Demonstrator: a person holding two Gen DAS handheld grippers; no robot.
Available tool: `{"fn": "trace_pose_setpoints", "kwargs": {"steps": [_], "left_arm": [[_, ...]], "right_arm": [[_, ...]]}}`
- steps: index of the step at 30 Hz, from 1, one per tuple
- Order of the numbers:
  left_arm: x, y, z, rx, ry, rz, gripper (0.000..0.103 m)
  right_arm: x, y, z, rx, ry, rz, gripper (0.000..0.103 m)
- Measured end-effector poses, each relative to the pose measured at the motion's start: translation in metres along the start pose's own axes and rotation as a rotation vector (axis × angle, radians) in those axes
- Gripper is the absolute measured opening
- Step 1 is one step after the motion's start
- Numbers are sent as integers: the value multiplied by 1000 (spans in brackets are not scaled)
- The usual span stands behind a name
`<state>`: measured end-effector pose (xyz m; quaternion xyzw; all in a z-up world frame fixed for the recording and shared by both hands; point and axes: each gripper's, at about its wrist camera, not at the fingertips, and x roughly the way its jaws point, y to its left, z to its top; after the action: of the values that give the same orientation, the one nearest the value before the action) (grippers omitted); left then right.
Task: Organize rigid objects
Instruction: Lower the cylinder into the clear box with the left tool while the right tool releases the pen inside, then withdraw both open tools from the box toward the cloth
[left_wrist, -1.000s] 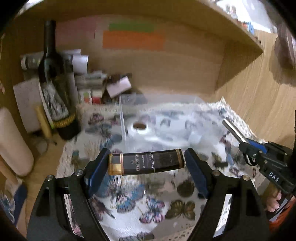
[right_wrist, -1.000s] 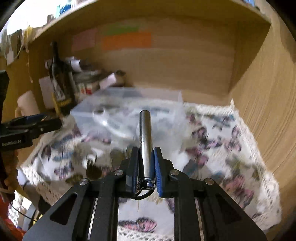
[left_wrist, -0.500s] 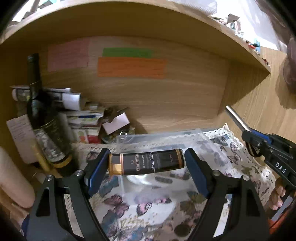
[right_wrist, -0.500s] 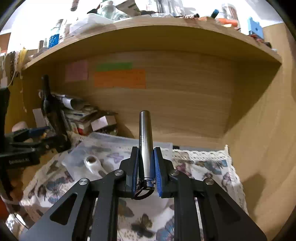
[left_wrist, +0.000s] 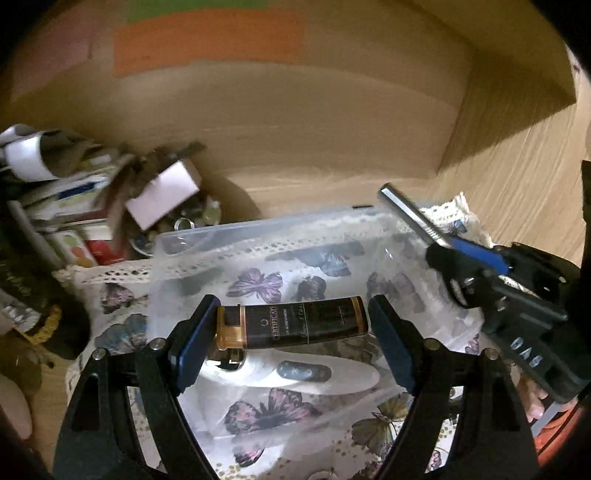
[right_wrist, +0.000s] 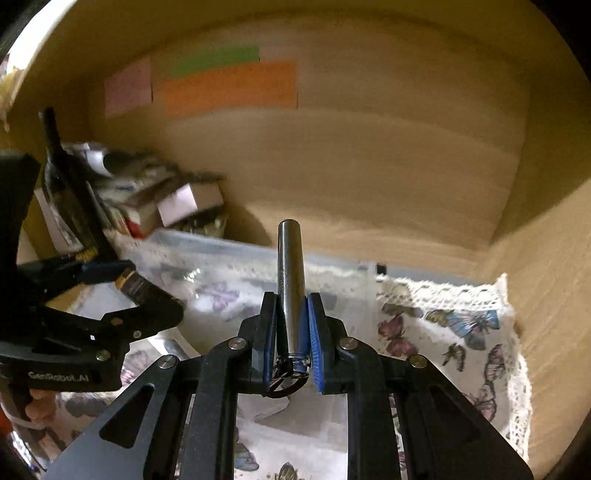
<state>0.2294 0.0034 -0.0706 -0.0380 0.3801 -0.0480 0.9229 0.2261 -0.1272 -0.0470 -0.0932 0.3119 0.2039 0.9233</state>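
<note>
The left gripper (left_wrist: 291, 328) is clamped on a dark cylindrical bottle (left_wrist: 295, 326) with gold bands, which is held crosswise between the two blue pads (left_wrist: 194, 345), one end against each. Directly beyond and below the fingers, a clear plastic container (left_wrist: 258, 236) is seen on a butterfly-print cloth (left_wrist: 122, 332). A white roll-shaped object (left_wrist: 295, 376) lies in the container beneath the held bottle.

The right gripper (right_wrist: 291, 332) is closed on a slim metal tube (right_wrist: 291, 280), which is gripped near its lower end and points straight ahead along the fingers. A wire ring (right_wrist: 286, 380) is seen at the tube's base, between the pads. The tube's tip is held above the container's far region.

To the left of both tools, a wine bottle (right_wrist: 68, 195) stands upright among stacked boxes (left_wrist: 162, 194).
</note>
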Motion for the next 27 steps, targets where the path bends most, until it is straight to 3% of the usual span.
{"fn": "trace_pose_setpoints", "kwargs": {"steps": [8, 15, 25, 27], "left_arm": [[26, -13, -1, 71, 31, 52, 81], [35, -9, -3, 53, 80, 52, 82], [27, -10, -6, 37, 91, 52, 83], [21, -10, -5, 33, 82, 54, 89]], "right_arm": [[33, 0, -13, -26, 105, -16, 14], [40, 1, -16, -46, 139, -31, 15], [36, 1, -13, -41, 141, -26, 18], [29, 0, -13, -33, 131, -21, 21]]}}
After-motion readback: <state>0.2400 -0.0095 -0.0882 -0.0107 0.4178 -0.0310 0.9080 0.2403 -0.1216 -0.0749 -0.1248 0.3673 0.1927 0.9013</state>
